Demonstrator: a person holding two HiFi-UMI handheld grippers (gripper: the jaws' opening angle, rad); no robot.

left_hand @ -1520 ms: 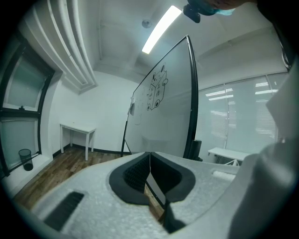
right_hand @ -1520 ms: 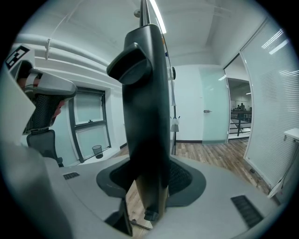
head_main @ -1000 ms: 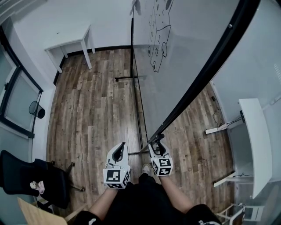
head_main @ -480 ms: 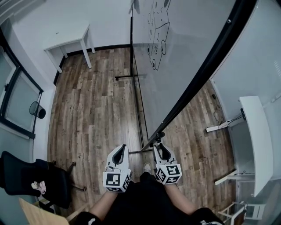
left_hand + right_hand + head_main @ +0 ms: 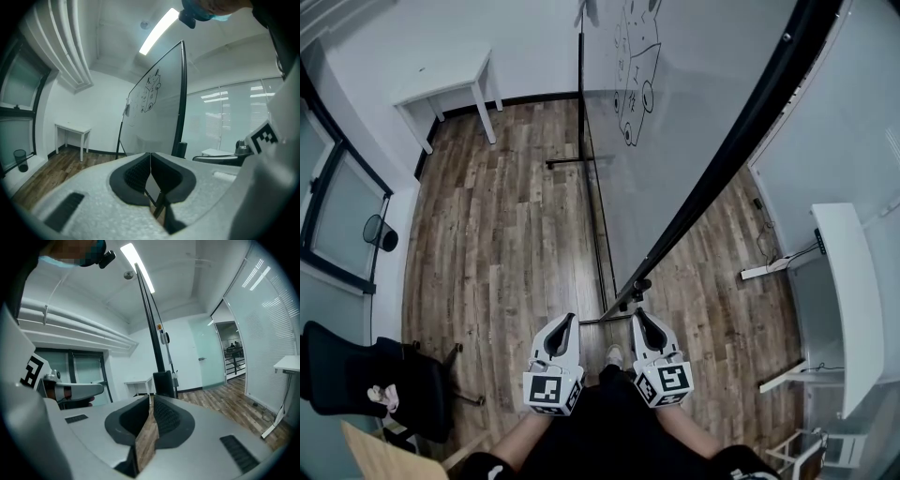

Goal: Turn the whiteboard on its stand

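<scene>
The whiteboard (image 5: 694, 112) fills the upper right of the head view, with a black frame edge (image 5: 727, 155) and a cartoon drawing (image 5: 636, 84) on it. Its stand's floor bar (image 5: 598, 246) runs towards me. Both grippers are drawn back near my body, short of the board's lower corner (image 5: 636, 286). My left gripper (image 5: 566, 320) is shut and holds nothing. The jaws of my right gripper (image 5: 637, 313) are closing, tips nearly together, nothing between them. The left gripper view shows the whiteboard (image 5: 154, 112) ahead of the left gripper (image 5: 150, 154). In the right gripper view the right gripper (image 5: 151, 397) faces the frame edge (image 5: 152, 329).
A white table (image 5: 450, 86) stands at the far wall. A black office chair (image 5: 366, 380) and a round bin (image 5: 380, 232) are at the left by the window. A white desk (image 5: 853, 291) stands at the right. Wooden floor lies between.
My right gripper has pulled back from the whiteboard's lower corner towards my body and its jaws have closed. The left gripper has drawn back too.
</scene>
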